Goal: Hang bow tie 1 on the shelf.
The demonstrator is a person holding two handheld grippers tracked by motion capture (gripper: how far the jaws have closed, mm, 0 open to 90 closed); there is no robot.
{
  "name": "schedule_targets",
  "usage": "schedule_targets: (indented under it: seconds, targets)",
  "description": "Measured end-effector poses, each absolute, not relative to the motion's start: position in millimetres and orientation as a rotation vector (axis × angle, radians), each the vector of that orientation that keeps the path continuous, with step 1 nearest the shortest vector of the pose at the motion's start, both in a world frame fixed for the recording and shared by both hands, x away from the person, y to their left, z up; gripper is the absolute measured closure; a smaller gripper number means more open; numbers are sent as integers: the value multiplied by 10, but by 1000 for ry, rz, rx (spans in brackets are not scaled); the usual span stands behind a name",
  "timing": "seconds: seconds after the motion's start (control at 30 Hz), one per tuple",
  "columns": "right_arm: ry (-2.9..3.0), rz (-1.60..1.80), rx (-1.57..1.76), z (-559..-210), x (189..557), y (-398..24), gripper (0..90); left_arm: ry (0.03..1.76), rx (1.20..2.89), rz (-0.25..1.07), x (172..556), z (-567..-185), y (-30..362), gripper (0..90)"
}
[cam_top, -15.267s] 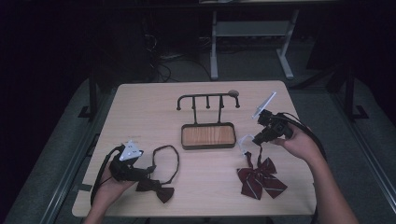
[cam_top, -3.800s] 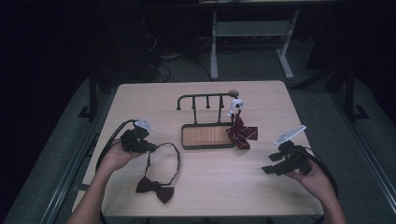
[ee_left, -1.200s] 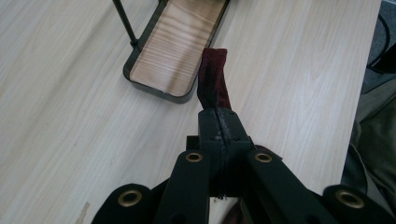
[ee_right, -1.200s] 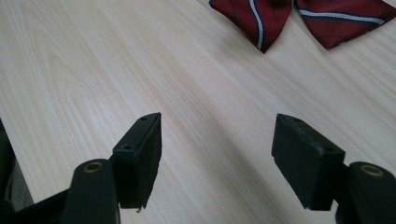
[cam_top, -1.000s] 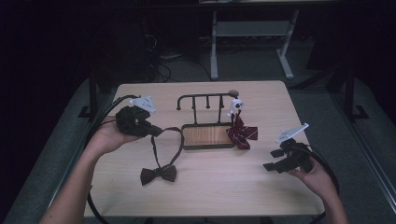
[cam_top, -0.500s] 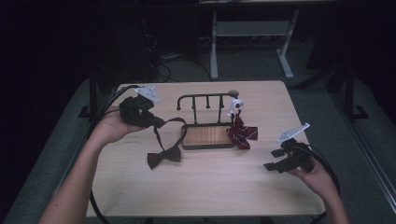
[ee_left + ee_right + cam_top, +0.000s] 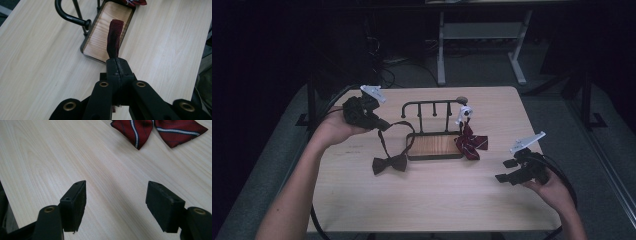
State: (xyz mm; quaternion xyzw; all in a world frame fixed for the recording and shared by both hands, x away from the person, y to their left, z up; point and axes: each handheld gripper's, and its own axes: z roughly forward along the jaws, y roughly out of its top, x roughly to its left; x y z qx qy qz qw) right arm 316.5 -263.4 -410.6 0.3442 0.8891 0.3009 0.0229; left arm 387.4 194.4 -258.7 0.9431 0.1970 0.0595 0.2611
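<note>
Strap pinched — left hand-held gripper (raised)

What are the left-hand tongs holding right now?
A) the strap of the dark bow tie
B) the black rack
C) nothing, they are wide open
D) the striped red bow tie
A: the left tongs are shut on the dark bow tie's strap, and the bow hangs below.

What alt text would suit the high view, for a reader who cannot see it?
The left tool lifts a dark bow tie by its strap beside a small black rack with a wooden base on a light table. A red striped bow tie hangs on the rack; the right tool rests open.
</note>
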Motion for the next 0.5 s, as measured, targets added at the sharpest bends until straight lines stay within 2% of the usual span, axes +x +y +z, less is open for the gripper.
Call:
schedule_targets:
  seconds: [0.5]
  targets:
    - [2758, 931, 1056, -4105, 3164, -2632, 328, 579, 2536, 156, 4030, -2494, 1943, 900]
